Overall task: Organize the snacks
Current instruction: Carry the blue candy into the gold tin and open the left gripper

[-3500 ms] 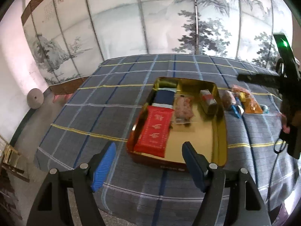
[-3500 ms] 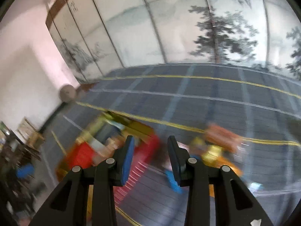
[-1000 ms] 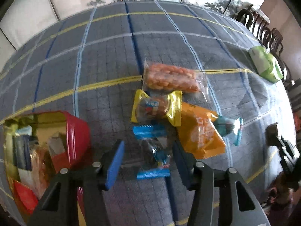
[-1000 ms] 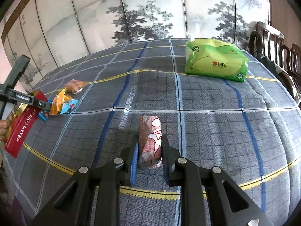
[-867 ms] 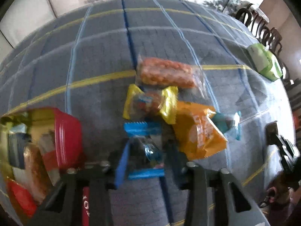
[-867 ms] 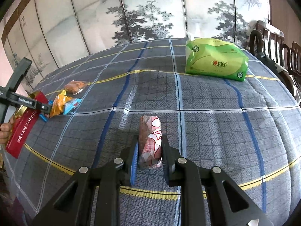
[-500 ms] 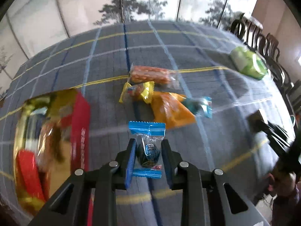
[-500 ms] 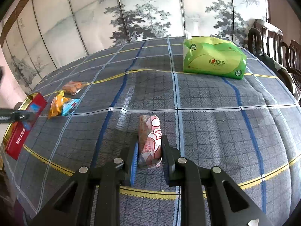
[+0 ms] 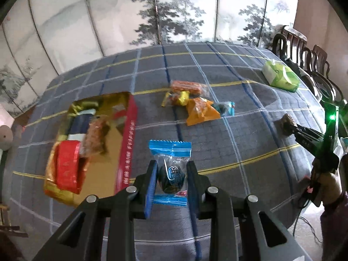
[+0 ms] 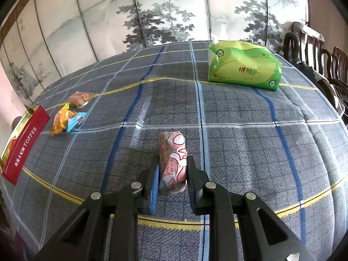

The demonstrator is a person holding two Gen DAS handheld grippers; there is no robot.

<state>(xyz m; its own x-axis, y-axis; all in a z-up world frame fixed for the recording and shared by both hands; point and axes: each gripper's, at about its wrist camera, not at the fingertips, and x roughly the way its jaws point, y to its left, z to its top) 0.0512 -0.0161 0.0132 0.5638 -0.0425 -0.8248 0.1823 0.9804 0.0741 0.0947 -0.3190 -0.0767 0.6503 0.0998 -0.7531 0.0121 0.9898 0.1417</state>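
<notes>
The left gripper (image 9: 171, 175) is clamped on a blue-ended candy packet (image 9: 170, 169), held up off the plaid tablecloth (image 9: 217, 152). At ten o'clock from it lies the open gold tin (image 9: 65, 193) with its red side wall (image 9: 127, 143), already holding a red packet (image 9: 67, 166), a brown snack (image 9: 95, 134) and a dark blue one (image 9: 80, 124); the tin's contents are smeared by blur and its far corner is hard to read. At one o'clock a loose cluster sits on the cloth: an orange bag (image 9: 200, 111), a yellow-ended sweet (image 9: 176, 99), a clear pack of orange pieces (image 9: 187, 87) and a small teal packet (image 9: 225, 107) touching the orange bag. Nothing lies on the cloth between the held packet and the tin.

The right gripper (image 10: 171, 174) is closed on a pink-and-white wrapped snack (image 10: 173, 161), its far end sticking out past the fingers just over the cloth. A green tissue pack (image 10: 243, 69) sits at one o'clock, well apart. The tin's red side (image 10: 24, 145) is cut off at the left edge, at nine o'clock. Dark chairs (image 10: 308, 41) are partly hidden behind the table at two o'clock.
</notes>
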